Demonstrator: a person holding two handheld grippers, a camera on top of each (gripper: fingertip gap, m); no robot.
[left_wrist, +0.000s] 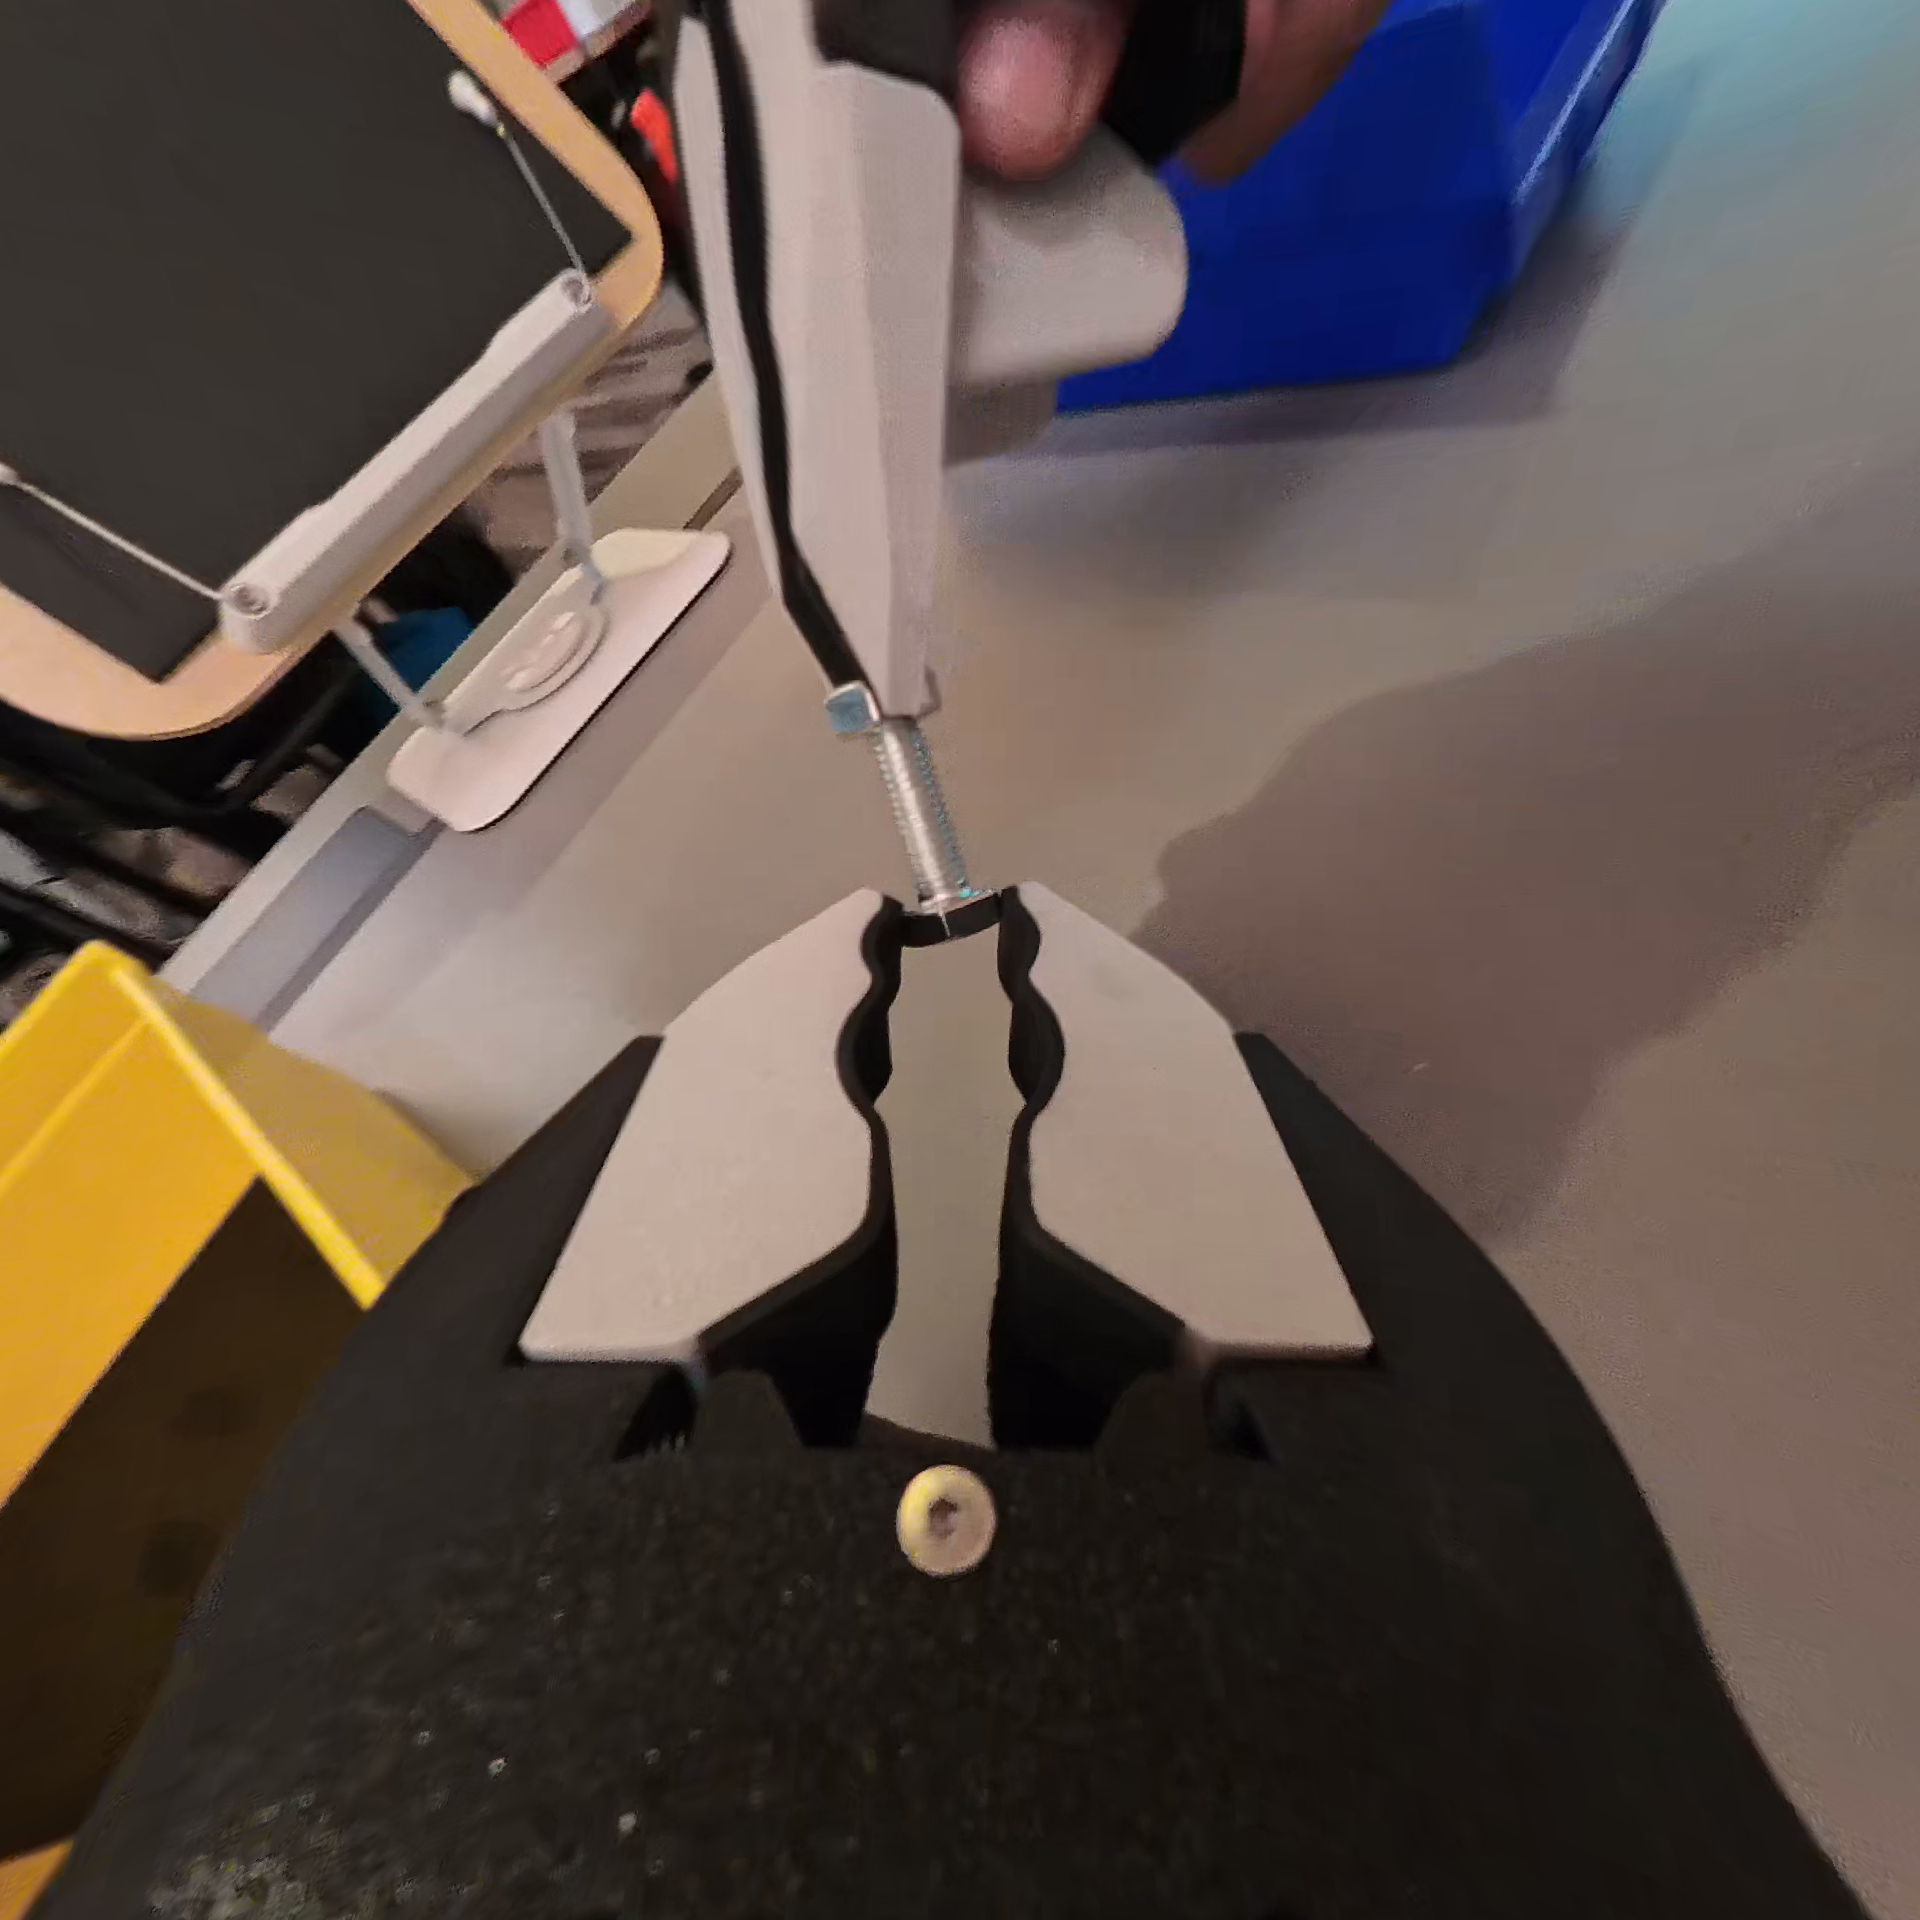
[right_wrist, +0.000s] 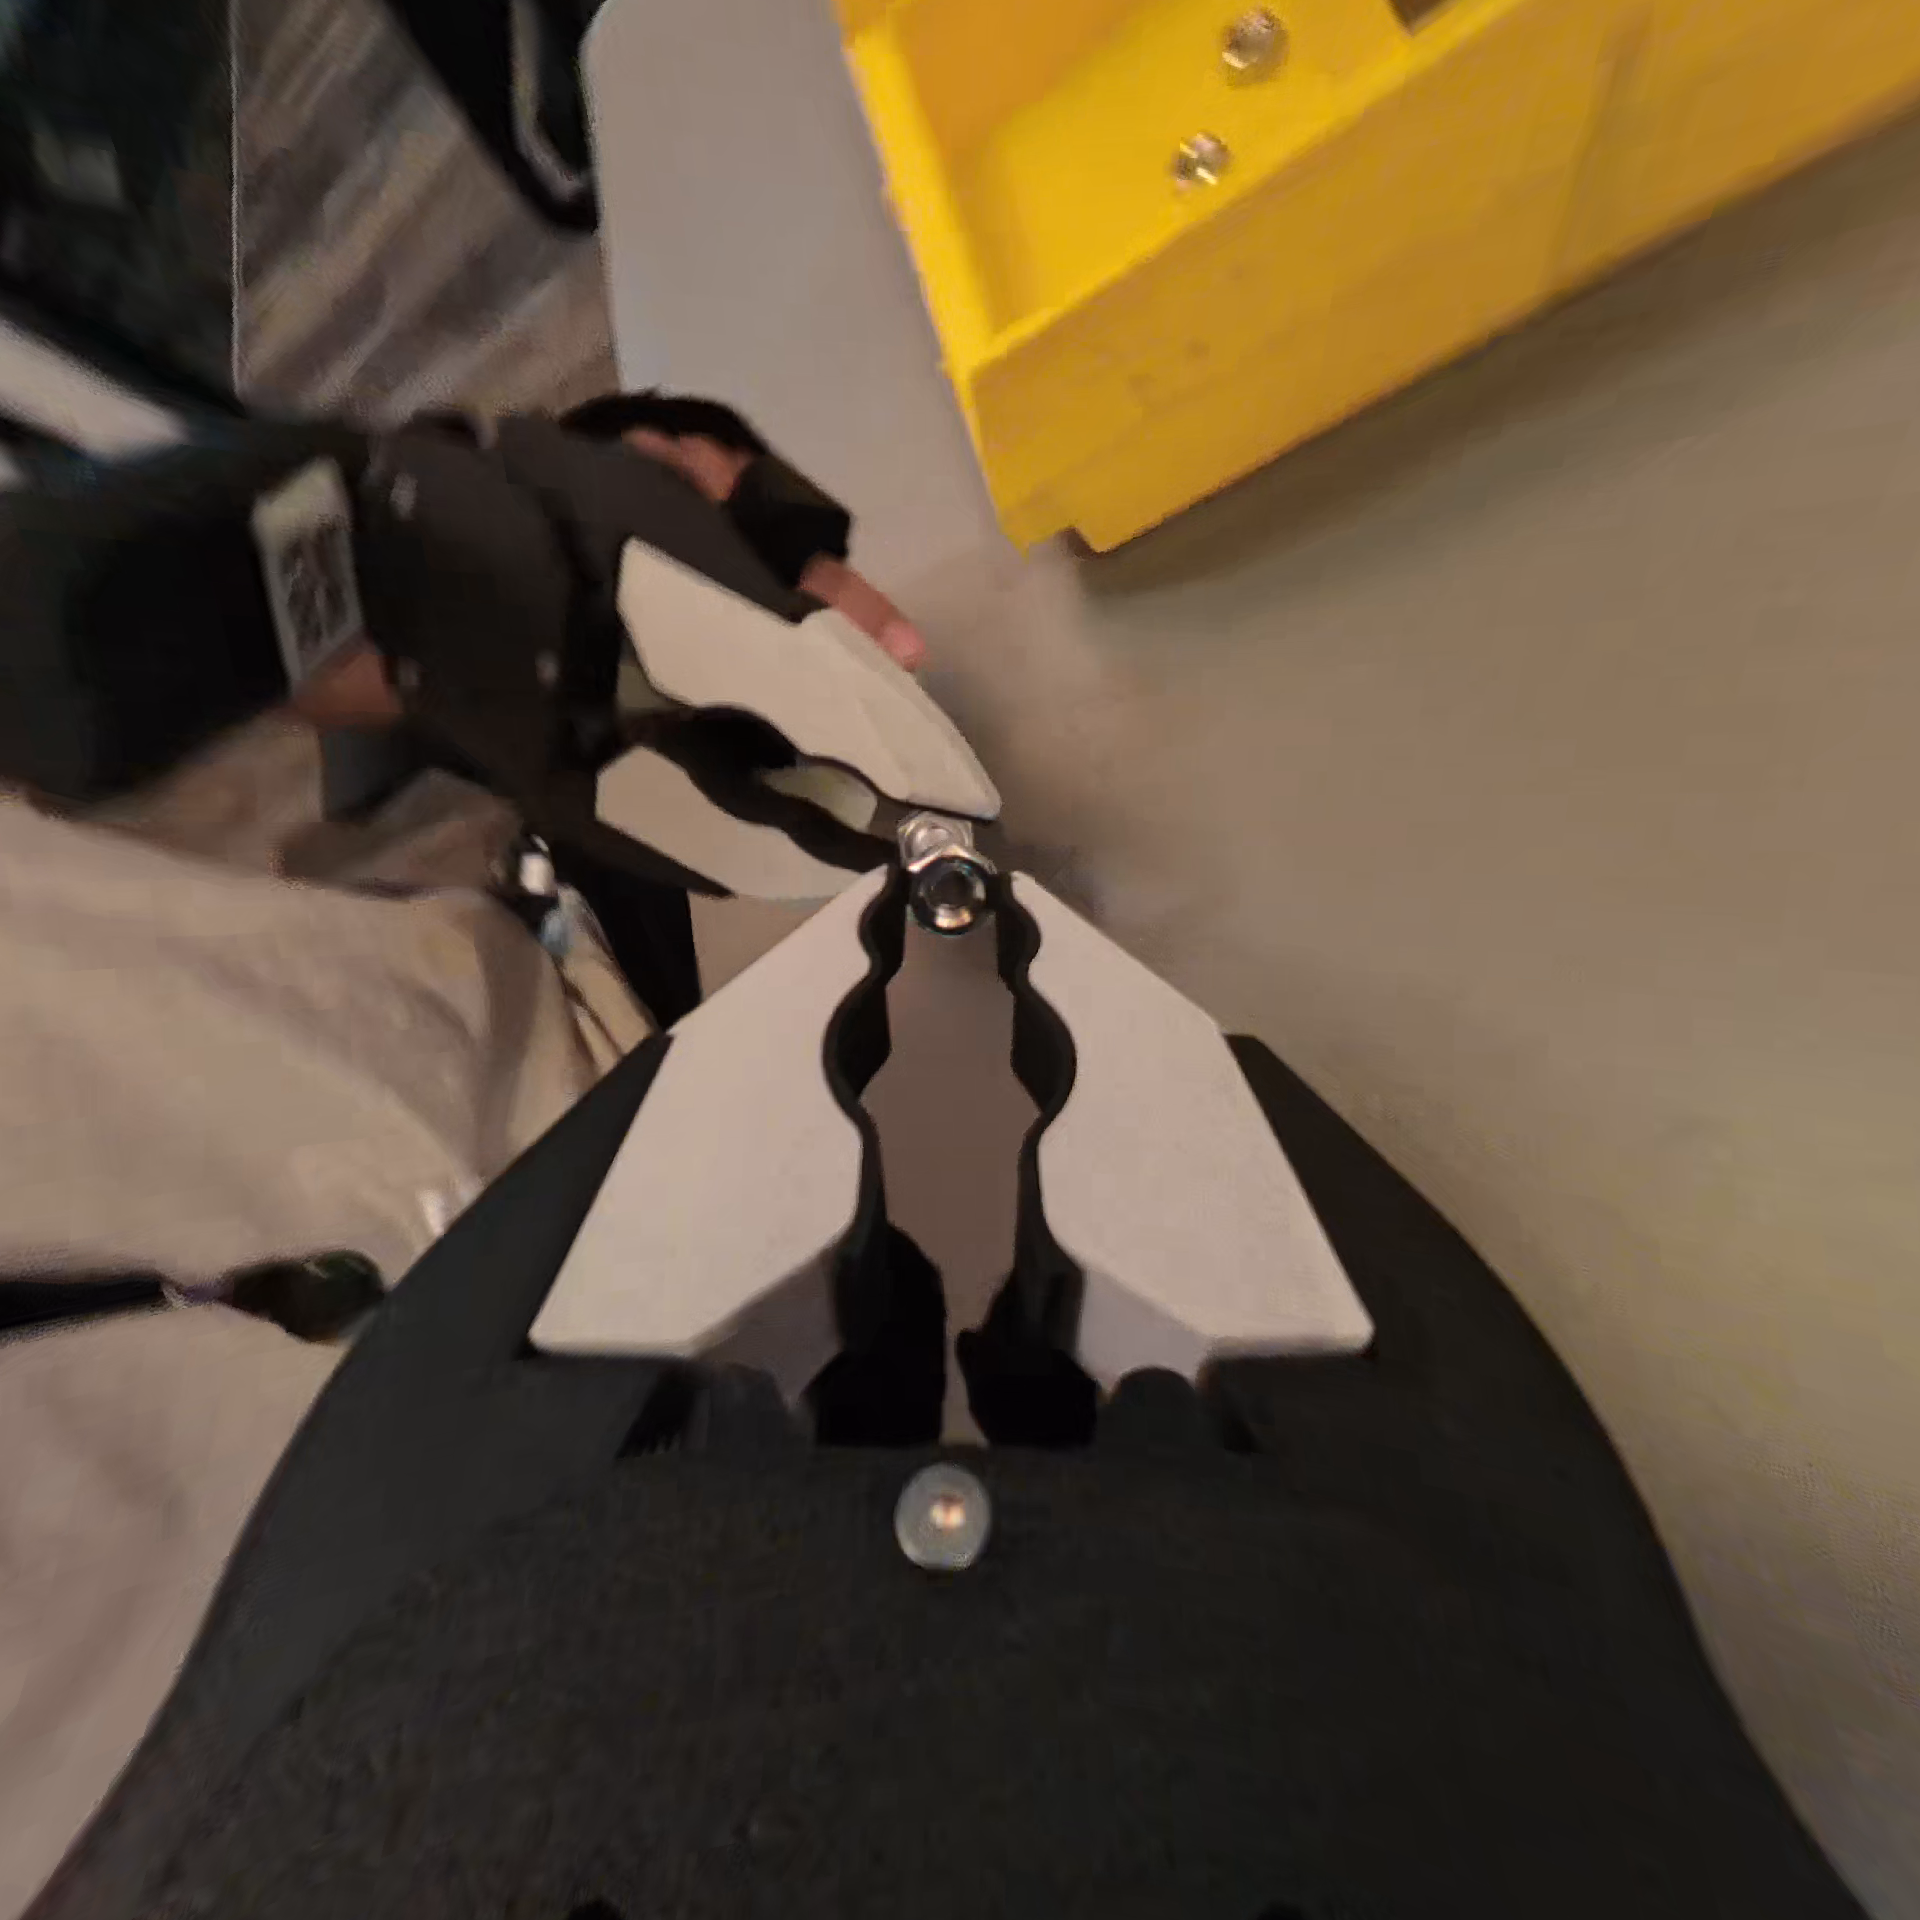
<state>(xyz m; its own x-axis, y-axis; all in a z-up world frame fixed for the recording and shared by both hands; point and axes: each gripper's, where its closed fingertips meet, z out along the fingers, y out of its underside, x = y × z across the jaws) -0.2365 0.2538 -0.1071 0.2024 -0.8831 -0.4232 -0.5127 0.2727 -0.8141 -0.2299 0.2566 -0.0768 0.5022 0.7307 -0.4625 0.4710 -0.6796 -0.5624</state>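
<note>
Above the grey worktop (left_wrist: 1455, 644) the left tongs (left_wrist: 948, 914) pinch the nut (left_wrist: 951, 920) on a silver bolt (left_wrist: 920, 821) whose head the right tongs (right_wrist: 951, 894), pointing down, clench, with two small metal pieces (right_wrist: 1226, 104) in the yellow bin (right_wrist: 1091, 436) and a blue bin (left_wrist: 1351, 239) beyond.

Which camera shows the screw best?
The left wrist view: the screw shows side-on, thread and all, between the left tool and right tool. The right wrist view sees only its end.
</note>
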